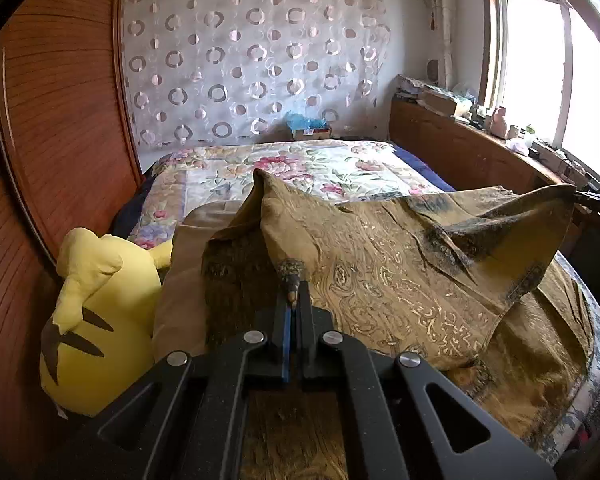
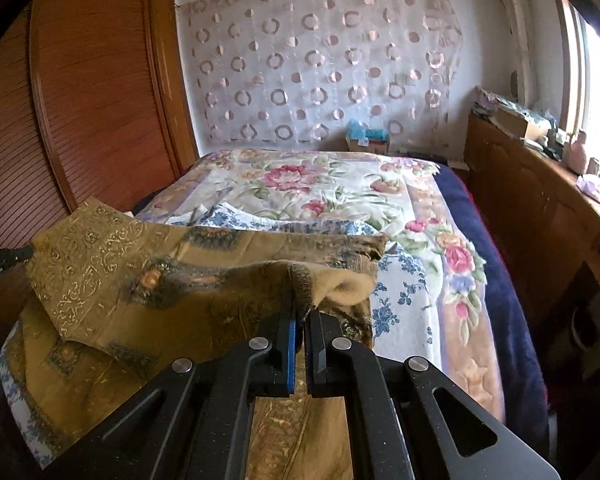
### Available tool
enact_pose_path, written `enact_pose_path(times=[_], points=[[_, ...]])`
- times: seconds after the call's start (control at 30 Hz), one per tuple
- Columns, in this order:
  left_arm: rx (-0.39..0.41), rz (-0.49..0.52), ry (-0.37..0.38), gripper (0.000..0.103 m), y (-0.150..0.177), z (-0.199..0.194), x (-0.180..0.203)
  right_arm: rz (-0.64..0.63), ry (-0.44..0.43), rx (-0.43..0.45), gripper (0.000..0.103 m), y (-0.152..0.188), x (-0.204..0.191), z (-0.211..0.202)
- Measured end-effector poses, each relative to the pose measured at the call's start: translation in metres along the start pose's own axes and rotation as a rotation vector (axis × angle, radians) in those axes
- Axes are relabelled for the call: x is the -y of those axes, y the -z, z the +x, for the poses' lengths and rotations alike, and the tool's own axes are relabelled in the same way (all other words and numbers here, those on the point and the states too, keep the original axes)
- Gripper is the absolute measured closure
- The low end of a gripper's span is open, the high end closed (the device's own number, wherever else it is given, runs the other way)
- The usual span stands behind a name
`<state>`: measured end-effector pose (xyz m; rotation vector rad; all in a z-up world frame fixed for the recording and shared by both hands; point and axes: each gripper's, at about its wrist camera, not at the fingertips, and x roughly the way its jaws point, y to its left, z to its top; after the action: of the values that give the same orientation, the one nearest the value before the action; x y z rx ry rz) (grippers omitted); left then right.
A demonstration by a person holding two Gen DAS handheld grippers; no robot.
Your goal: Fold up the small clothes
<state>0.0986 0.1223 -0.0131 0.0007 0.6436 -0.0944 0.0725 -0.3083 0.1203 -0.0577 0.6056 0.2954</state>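
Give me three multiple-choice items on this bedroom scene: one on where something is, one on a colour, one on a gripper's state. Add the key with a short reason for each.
1. Where is the plush toy?
A. On the windowsill
B. Left of the brown cloth, by the wooden doors
C. Under the floral blanket

2. What colour is the plush toy?
A. Yellow
B. Blue
C. Red

3. What is the left gripper doing?
A. Hanging open above the bed
B. Shut on the plush toy
C. Shut on the cloth

Key: 1 B, it sits between the wooden doors and the cloth. 2 A, its body is yellow with dark stripes. 3 C, a bunched bit of cloth is pinched between its fingers; the right gripper grips another edge.
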Motion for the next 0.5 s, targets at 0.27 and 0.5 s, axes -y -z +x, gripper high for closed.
enact_pose_path(times=[0.27,0.5], points=[[0.016,-0.015,0.007,0.101,0.019,-0.028,-0.005,-0.036,-0.003,-0.011,0.100,0.024,-0.010,-0.028],[0.031,-0.022,0.008,0.101,0.030,-0.048,-0.005,-0.050,0.001,-0.038,0.100,0.042,-0.013,-0.055]])
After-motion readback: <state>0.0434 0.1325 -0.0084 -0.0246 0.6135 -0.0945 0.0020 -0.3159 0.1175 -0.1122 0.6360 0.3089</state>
